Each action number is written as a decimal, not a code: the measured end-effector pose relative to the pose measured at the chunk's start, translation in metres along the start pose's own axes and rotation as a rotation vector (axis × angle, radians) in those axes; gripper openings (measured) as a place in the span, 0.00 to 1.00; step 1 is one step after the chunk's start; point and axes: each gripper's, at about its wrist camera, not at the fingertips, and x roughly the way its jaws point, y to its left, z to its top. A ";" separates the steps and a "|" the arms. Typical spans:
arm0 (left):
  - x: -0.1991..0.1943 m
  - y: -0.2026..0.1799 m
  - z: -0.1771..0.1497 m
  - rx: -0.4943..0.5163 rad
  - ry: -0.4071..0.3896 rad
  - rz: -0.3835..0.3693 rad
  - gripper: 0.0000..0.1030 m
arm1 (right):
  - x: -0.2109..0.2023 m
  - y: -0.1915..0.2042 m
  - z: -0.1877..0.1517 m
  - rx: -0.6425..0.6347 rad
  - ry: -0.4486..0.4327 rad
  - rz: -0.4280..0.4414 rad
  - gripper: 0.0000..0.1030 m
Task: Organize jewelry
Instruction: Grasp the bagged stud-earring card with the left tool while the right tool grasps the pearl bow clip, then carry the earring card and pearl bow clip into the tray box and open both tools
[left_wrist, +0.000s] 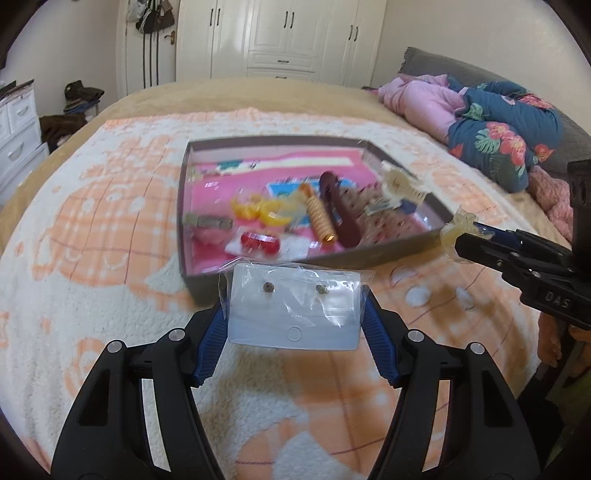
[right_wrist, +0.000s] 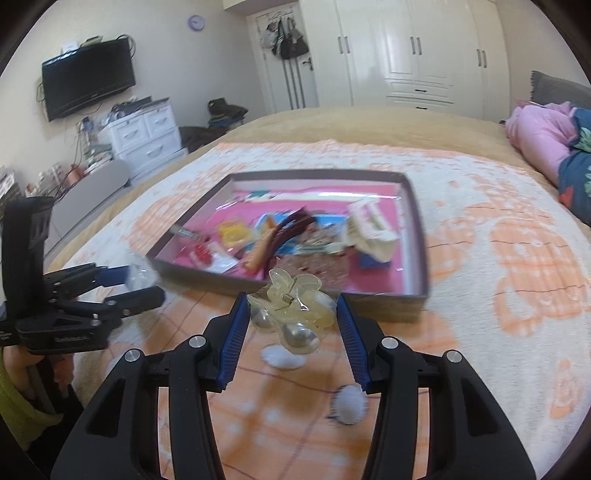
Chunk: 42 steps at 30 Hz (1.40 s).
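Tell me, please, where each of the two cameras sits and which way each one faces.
Left wrist: on the left gripper, facing the tray across the bed; its fingers clamp a bagged earring card; the right gripper enters at right.
Right wrist: on the right gripper, facing the same tray; it clamps a bagged hair claw; the left gripper shows left.
Shared: tray, blanket.

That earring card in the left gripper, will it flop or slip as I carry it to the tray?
The earring card looks flat and unbent between the left gripper, so probably stiff. Its loose, glossy plastic sleeve may slip. It seems light, holding two small studs.
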 end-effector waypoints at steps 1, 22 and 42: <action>0.000 -0.002 0.004 0.001 -0.006 -0.005 0.56 | -0.001 -0.004 0.002 0.004 -0.006 -0.007 0.45; 0.056 -0.008 0.069 -0.011 -0.029 0.012 0.56 | 0.012 -0.038 0.029 0.029 -0.067 -0.102 0.45; 0.078 0.016 0.070 -0.075 -0.018 0.027 0.56 | 0.071 0.016 0.026 -0.116 0.027 -0.061 0.46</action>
